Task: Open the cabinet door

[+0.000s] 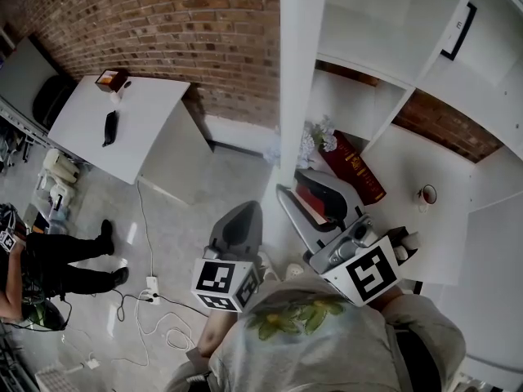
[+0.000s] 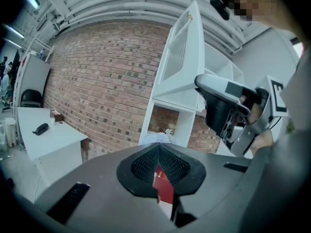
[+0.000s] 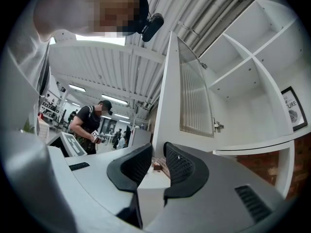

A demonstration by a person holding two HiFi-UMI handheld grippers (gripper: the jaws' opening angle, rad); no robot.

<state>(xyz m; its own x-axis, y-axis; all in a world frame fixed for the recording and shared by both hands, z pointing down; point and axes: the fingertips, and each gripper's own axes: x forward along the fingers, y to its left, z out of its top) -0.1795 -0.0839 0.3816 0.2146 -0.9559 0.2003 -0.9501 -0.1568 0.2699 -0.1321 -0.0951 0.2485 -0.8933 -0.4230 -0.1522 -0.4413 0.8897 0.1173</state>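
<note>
The white cabinet door point(image 1: 298, 72) stands swung out and shows edge-on in the head view. In the right gripper view its ribbed glass pane point(image 3: 194, 101) rises just past the jaws. My right gripper point(image 1: 306, 184) is at the door's lower end, jaws apart; between the pads point(image 3: 181, 165) only far background shows and nothing is pressed. My left gripper point(image 1: 245, 212) hangs lower, to the left of the door and away from it. Its pads point(image 2: 172, 164) meet at the tips and hold nothing. The left gripper view also shows the door point(image 2: 182, 52) and the right gripper point(image 2: 228, 110).
Open white shelves point(image 1: 425, 80) hold a red book point(image 1: 359, 170), pale flowers point(image 1: 323, 137) and a framed picture point(image 1: 458, 31). A white table point(image 1: 139, 137) stands against the brick wall at left. A person point(image 1: 49, 260) and floor cables point(image 1: 155, 305) are at lower left.
</note>
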